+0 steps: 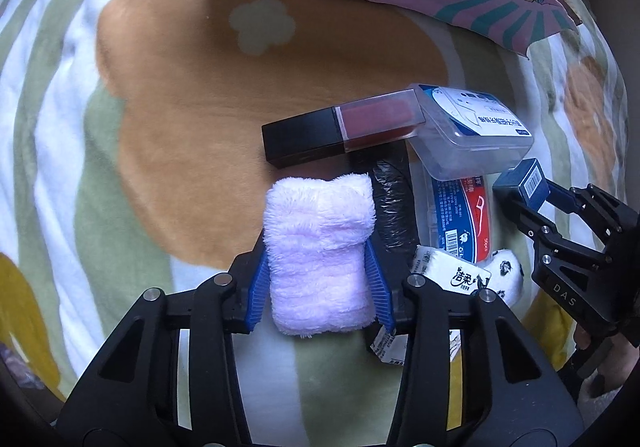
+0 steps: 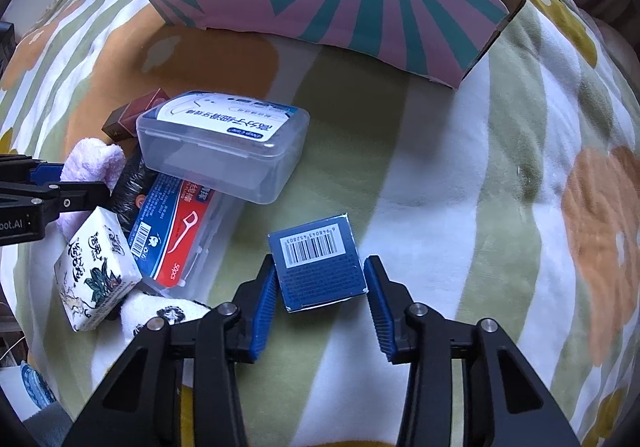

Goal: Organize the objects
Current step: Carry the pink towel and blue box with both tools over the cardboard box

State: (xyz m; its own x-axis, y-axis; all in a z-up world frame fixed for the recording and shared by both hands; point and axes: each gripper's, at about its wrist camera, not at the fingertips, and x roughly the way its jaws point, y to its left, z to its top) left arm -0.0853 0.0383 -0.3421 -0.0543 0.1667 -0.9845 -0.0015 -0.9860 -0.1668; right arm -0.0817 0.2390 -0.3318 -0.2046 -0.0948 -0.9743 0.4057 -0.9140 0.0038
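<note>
My left gripper [image 1: 320, 267] is shut on a rolled pale pink towel [image 1: 320, 247], which also shows in the right wrist view [image 2: 96, 159]. My right gripper [image 2: 320, 279] has a small blue box [image 2: 320, 263] with a barcode between its jaws; the left pad touches it, and a narrow gap shows at the right pad. In the left wrist view that box [image 1: 524, 183] sits in the right gripper at the right edge. A pink and teal cardboard box [image 2: 340, 3] stands open at the back.
A pile lies on the flowered blanket [image 2: 440, 167]: a clear floss-pick case [image 2: 224, 143], a flat red-and-blue floss pack [image 2: 172, 231], a tissue packet [image 2: 96, 267], a dark red lip-gloss box [image 1: 340, 127], a black wrapped item [image 1: 394, 207] and a white spotted cloth [image 2: 168, 311].
</note>
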